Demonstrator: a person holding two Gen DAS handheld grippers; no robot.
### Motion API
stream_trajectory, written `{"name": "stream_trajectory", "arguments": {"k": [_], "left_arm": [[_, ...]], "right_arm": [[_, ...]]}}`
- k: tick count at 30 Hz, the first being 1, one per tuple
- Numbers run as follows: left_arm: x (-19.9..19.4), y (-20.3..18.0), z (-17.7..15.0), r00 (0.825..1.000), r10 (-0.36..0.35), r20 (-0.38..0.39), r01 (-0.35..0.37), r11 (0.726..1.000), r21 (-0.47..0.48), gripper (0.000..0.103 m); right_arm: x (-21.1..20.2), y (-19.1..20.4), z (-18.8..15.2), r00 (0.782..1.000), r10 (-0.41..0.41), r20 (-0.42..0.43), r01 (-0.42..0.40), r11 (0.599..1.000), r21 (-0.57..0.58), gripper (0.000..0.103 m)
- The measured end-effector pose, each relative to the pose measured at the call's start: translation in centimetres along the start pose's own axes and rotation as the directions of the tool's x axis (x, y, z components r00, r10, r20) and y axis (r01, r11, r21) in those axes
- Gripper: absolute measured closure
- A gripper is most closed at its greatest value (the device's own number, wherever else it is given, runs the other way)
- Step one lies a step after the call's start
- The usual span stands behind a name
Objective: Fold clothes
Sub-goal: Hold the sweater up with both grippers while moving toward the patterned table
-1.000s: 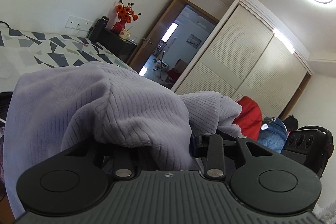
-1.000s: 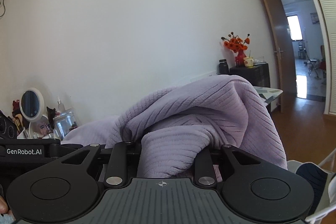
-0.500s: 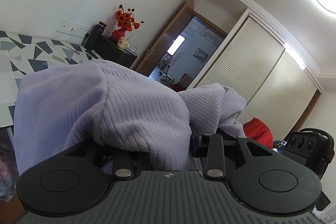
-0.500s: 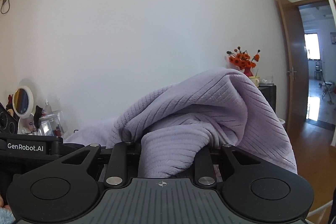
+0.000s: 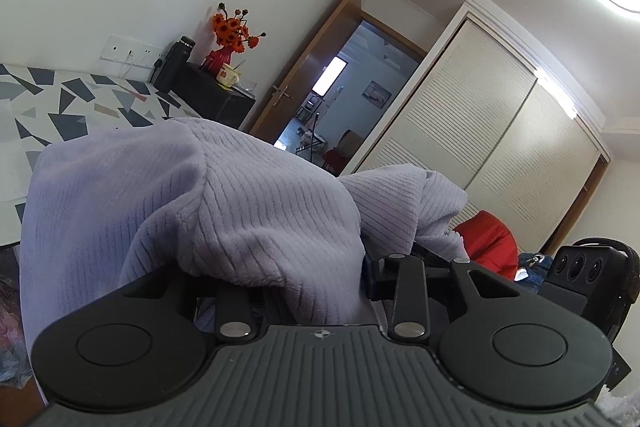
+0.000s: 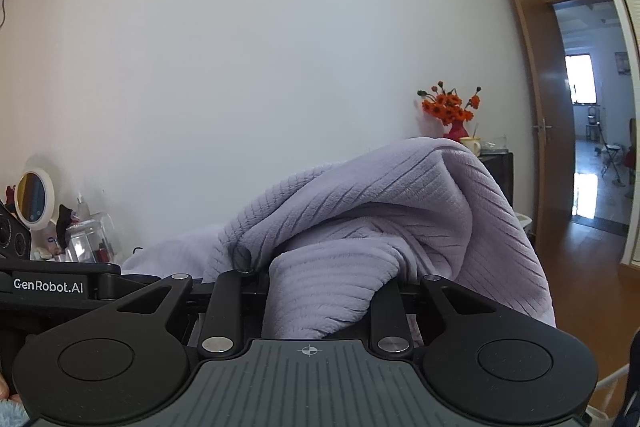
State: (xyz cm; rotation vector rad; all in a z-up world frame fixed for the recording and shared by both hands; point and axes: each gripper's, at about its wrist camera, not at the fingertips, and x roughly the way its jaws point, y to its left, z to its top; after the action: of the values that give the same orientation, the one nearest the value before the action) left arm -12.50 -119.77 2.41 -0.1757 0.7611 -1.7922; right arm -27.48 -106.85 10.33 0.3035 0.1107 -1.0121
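A lavender ribbed knit garment (image 5: 200, 207) is lifted off the surface and bunched over my left gripper (image 5: 312, 267), which is shut on a fold of it; the fingertips are buried in the cloth. In the right wrist view the same garment (image 6: 380, 207) drapes over my right gripper (image 6: 320, 279), also shut on a thick fold. The cloth spans between the two grippers. The right gripper's body (image 5: 584, 267) shows at the right edge of the left view, and the left gripper's body (image 6: 48, 283) sits at the left edge of the right view.
A surface with a grey geometric pattern (image 5: 60, 107) lies beyond the cloth to the left. A black cabinet (image 5: 212, 95) carries a red vase of orange flowers (image 5: 230, 39). An open doorway (image 6: 592, 147), sliding wardrobe doors (image 5: 500, 147), a red bundle (image 5: 488, 239) and a round mirror (image 6: 34, 199) are around.
Both grippers carried the garment sideways across the room, so the background shifted in both views, mostly in the first half second. Both grips on the cloth stayed the same.
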Motion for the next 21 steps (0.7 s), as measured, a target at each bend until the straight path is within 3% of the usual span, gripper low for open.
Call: {"name": "stream_trajectory", "arguments": {"k": [12, 21], "left_arm": [[-5.8, 0.8, -1.8, 0.992, -0.073, -0.102, 0.074, 0.997, 0.009, 0.065], [-8.0, 0.2, -3.3, 0.977, -0.136, -0.164, 0.143, 0.989, 0.032, 0.065]], "right_arm": [[-4.5, 7.7, -2.9, 0.992, -0.121, -0.026, 0.122, 0.992, 0.04, 0.08], [-8.2, 11.3, -4.6, 0.978, -0.21, -0.009, 0.21, 0.976, 0.062, 0.08]]}}
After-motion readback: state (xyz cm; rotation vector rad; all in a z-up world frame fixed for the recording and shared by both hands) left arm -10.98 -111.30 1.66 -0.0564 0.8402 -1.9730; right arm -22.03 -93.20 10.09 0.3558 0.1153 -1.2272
